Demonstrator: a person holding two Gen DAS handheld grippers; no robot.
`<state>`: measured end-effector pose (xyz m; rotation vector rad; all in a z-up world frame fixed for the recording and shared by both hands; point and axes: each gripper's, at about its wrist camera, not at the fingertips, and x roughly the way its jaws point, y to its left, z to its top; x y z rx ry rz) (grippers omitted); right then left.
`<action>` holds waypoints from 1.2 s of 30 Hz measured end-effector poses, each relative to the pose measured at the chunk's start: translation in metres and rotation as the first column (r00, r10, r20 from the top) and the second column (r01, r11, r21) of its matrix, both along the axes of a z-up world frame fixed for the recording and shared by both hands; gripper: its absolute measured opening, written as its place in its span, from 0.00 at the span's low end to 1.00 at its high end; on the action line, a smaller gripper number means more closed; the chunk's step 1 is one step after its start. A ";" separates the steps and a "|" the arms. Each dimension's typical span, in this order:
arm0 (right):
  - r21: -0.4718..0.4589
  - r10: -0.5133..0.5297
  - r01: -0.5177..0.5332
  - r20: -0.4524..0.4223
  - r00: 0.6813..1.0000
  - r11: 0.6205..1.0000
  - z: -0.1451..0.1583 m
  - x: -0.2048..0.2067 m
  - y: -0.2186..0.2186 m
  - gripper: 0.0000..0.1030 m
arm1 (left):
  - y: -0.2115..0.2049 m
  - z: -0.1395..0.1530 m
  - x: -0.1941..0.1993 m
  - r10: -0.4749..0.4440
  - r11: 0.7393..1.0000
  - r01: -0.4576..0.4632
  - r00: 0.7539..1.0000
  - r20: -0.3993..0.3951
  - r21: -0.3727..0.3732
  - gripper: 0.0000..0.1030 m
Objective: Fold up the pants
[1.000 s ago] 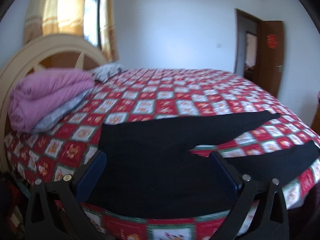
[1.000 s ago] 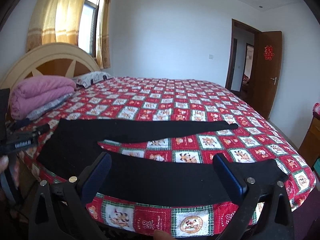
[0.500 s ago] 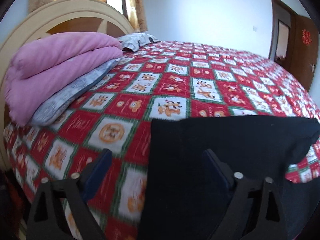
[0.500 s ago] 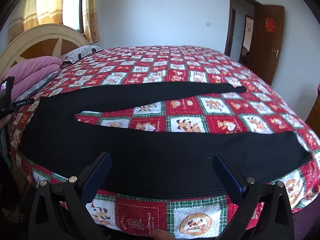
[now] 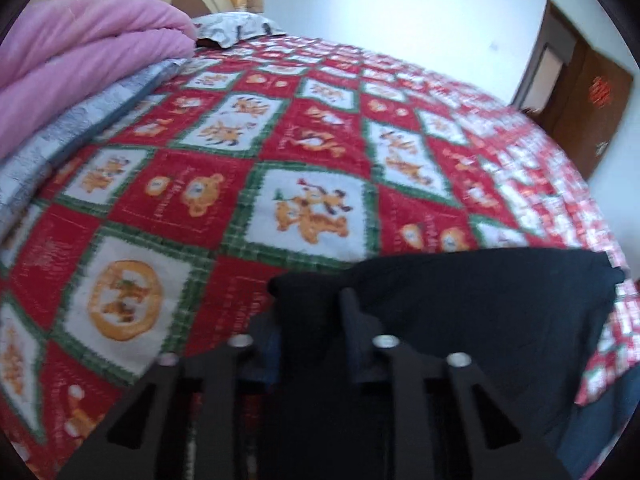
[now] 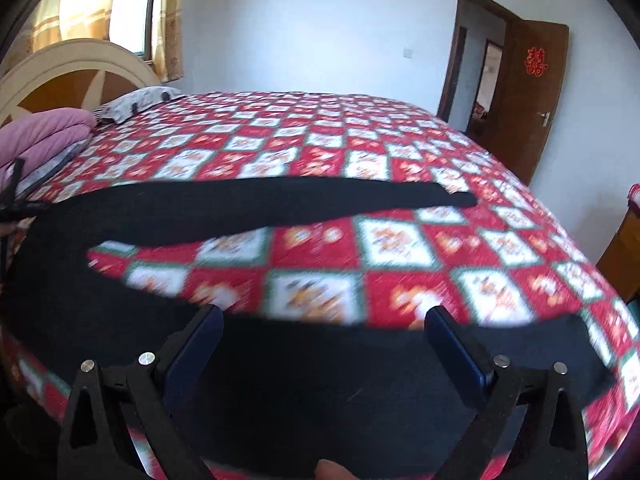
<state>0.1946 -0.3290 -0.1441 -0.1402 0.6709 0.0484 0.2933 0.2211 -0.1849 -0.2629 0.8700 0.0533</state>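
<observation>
tongs closing on the waist corner

pants [image 6: 248, 216] lie spread on the bed [image 6: 320, 168], black, legs splayed apart toward the door side, the near leg along the bed's front edge. a second ago my left tongs [image 5: 308, 312] stood wide over the middle of the cloth; now they've swung to the waist end near the pink quilt [image 5: 80, 60] and are closing, with a bunched corner of black fabric between the jaws. whether the pads already press it i can't tell through the blur. my right tongs [image 6: 324, 344] are wide and empty, and have come down lower over the near leg. i judge the first fold is about to start: one leg onto the other.
</observation>
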 end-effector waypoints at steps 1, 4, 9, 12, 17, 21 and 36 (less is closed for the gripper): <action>0.000 -0.019 0.019 0.001 1.000 1.000 0.005 0.014 -0.014 0.91 | 0.001 -0.001 0.000 -0.003 1.000 0.003 1.000 0.000 -0.011 0.16; 0.013 -0.053 0.053 -0.030 0.998 0.998 0.011 0.048 -0.045 0.62 | -0.005 0.000 -0.002 -0.027 1.000 0.027 0.999 0.018 0.000 0.13; 0.047 -0.165 0.168 -0.067 0.984 0.985 0.020 0.115 -0.110 0.55 | -0.004 -0.003 0.001 -0.023 1.000 0.023 0.999 0.025 0.005 0.14; 0.092 -0.239 0.248 -0.098 0.966 0.965 0.022 0.159 -0.147 0.50 | -0.003 -0.004 0.005 -0.021 1.000 0.021 0.999 0.028 0.009 0.14; 0.132 -0.285 0.302 -0.136 0.949 0.944 0.019 0.218 -0.176 0.50 | -0.011 -0.004 0.003 -0.015 0.997 0.011 0.999 0.045 0.070 0.14; 0.159 -0.295 0.319 -0.160 0.942 0.934 0.008 0.259 -0.187 0.50 | -0.008 -0.006 0.000 -0.009 0.998 0.005 0.998 0.066 0.060 0.14; 0.069 -0.238 0.269 -0.297 0.925 0.961 -0.059 0.385 -0.203 0.50 | -0.005 -0.011 0.001 -0.005 1.000 0.003 0.997 0.082 0.023 0.14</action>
